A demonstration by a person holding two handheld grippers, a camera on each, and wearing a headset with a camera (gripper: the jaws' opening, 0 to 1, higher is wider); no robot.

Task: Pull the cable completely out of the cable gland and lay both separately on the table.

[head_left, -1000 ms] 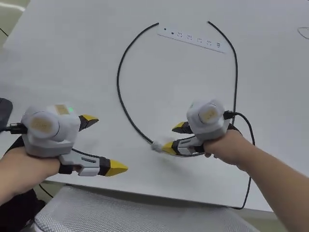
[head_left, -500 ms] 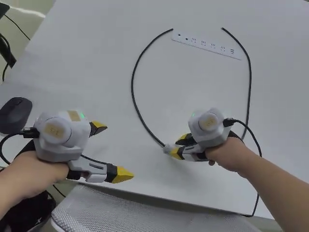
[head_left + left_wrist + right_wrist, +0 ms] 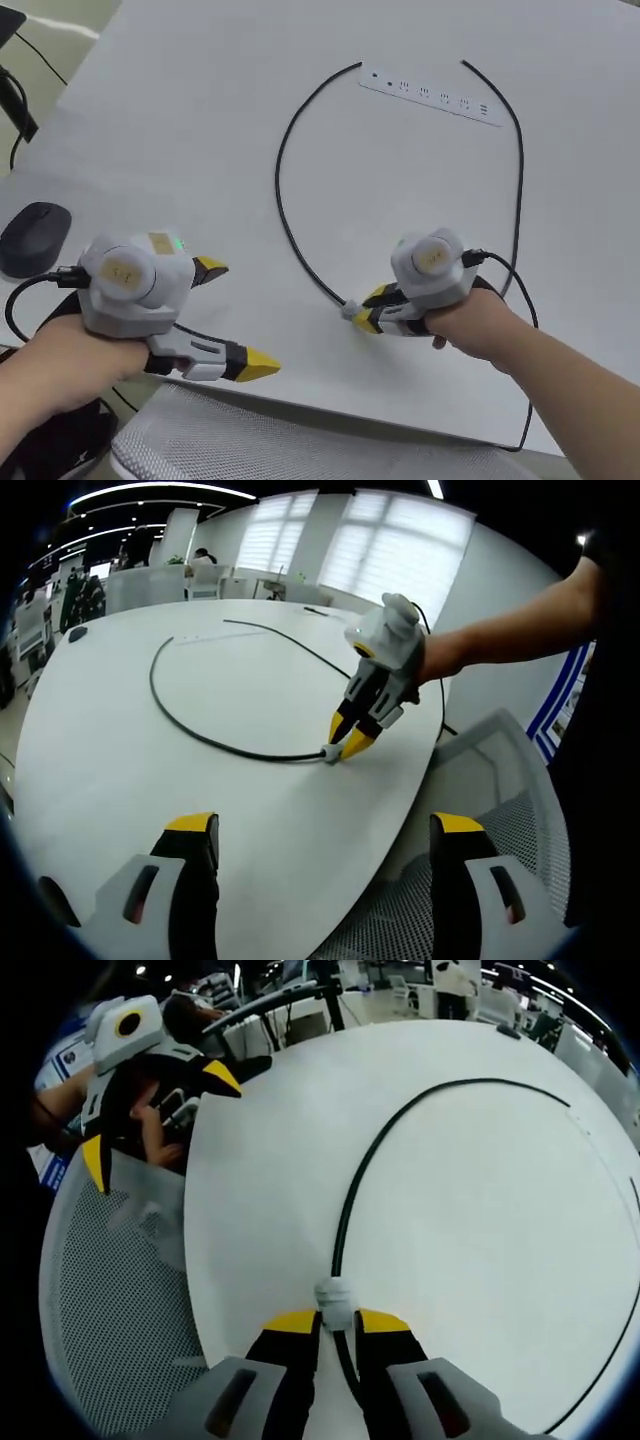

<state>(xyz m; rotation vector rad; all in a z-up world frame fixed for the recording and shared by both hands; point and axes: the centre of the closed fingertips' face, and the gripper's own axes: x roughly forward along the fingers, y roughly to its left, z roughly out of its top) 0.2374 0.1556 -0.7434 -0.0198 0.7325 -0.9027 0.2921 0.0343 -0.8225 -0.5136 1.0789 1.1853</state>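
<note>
A long black cable point(image 3: 280, 190) lies in a wide loop on the white table point(image 3: 180, 120). Its near end carries a small pale cable gland point(image 3: 350, 310). My right gripper point(image 3: 368, 308) sits low on the table just behind the gland, shut on the cable. In the right gripper view the gland point(image 3: 337, 1300) stands right ahead of the yellow tips of the gripper point(image 3: 340, 1325), and the cable point(image 3: 370, 1160) runs back between them. My left gripper point(image 3: 235, 317) hovers open near the table's front edge, to the left, holding nothing. In the left gripper view the gland point(image 3: 330, 752) lies ahead, beyond my left gripper point(image 3: 322, 825).
A white power strip point(image 3: 430, 93) lies at the far side, inside the cable's loop ends. A dark mouse point(image 3: 35, 238) rests at the left edge. A grey mesh chair point(image 3: 250, 440) sits below the table's front edge.
My right gripper's jaws have closed together on the cable beside the gland. The left gripper stays open in about the same place. The head camera has shifted.
</note>
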